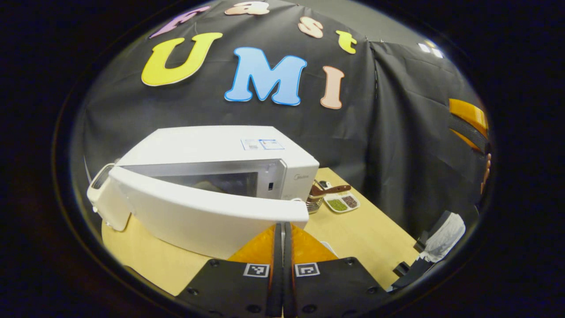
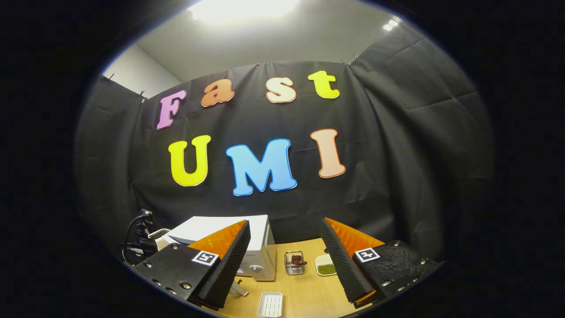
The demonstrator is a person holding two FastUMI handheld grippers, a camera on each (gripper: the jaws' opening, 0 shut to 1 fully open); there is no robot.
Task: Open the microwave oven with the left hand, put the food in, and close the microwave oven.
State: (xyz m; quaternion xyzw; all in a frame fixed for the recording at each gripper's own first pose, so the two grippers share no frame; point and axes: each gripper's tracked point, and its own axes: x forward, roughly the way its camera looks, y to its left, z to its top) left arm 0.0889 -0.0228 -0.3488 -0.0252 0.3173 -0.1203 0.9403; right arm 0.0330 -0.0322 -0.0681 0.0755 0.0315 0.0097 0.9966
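One microwave oven (image 1: 220, 150) stands on my worktop (image 1: 366, 234), white, toward the left side. Its door (image 1: 198, 212) is swung partly out, so a strip of the dim cavity shows behind it. In my left gripper view my left tongs (image 1: 282, 234) sit with the two fingers pressed flat together, nothing between them that I can see, and their tips are right at the door's free end; I cannot tell whether they touch it.

Beside the oven's right side I count one small wire basket (image 1: 314, 204) with a brown piece on top, and one small dish (image 1: 342, 203) with two fillings, one green and one dark. From my right gripper view I also count one white ridged tray (image 2: 270, 304) lying on the worktop nearer to me, in front of the oven and apart from it. Whether it carries any food I cannot tell.

My right tongs (image 2: 284, 265) are spread wide, holding nothing, raised above the worktop and pointed level at the booth wall, with the oven, the basket and the dish seen between the fingers. At the right edge of my left gripper view, part of another gripper shows, held high.
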